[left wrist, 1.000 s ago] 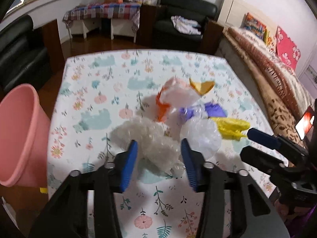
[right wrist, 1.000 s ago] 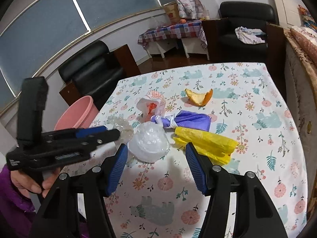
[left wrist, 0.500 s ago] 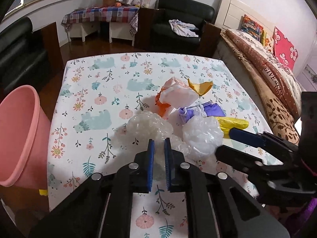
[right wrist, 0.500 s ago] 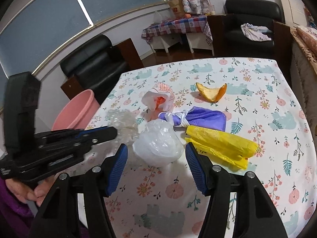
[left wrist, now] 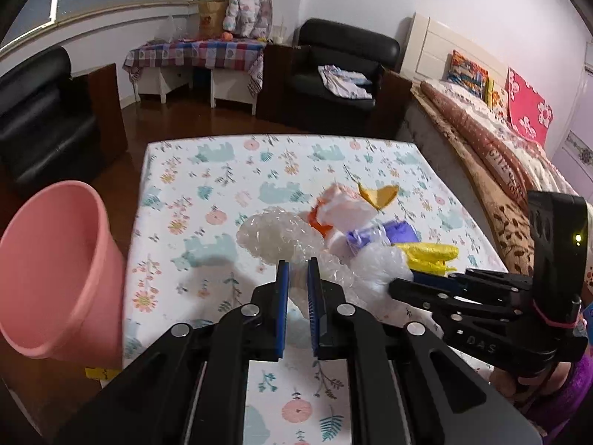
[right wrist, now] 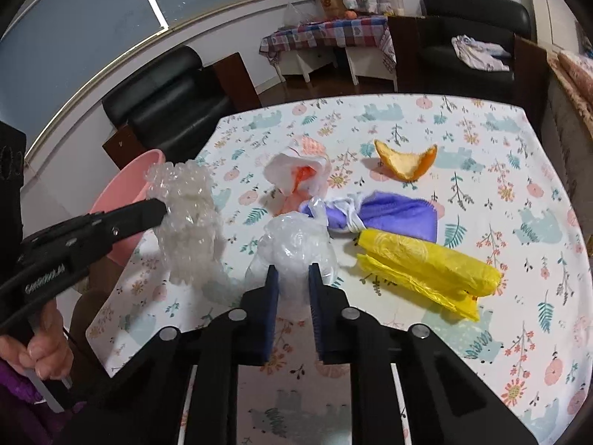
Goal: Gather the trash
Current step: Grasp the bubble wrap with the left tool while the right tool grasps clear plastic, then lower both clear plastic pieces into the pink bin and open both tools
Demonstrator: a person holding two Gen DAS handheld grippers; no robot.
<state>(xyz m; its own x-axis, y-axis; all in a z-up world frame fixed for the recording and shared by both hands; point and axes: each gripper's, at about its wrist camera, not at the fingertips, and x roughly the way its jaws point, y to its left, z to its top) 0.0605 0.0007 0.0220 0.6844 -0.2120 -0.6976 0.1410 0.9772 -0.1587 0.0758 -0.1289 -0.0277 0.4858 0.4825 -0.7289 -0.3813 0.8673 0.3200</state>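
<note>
Floral tablecloth (right wrist: 481, 141); left gripper (left wrist: 295, 278) pinching crinkly bubble wrap (left wrist: 274, 237).

Crumpled bubble wrap (right wrist: 187, 218), lifted, upright.

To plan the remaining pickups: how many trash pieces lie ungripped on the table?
4: orange peel farthest, white-and-orange bag to its left, purple bag in the middle, yellow bag nearest right. Smaller bits may be hidden.

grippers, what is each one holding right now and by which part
The left gripper pinches the crumpled clear bubble wrap by its near edge, lifted off the table. The right gripper is shut on the near side of the crumpled clear plastic bag.
</note>
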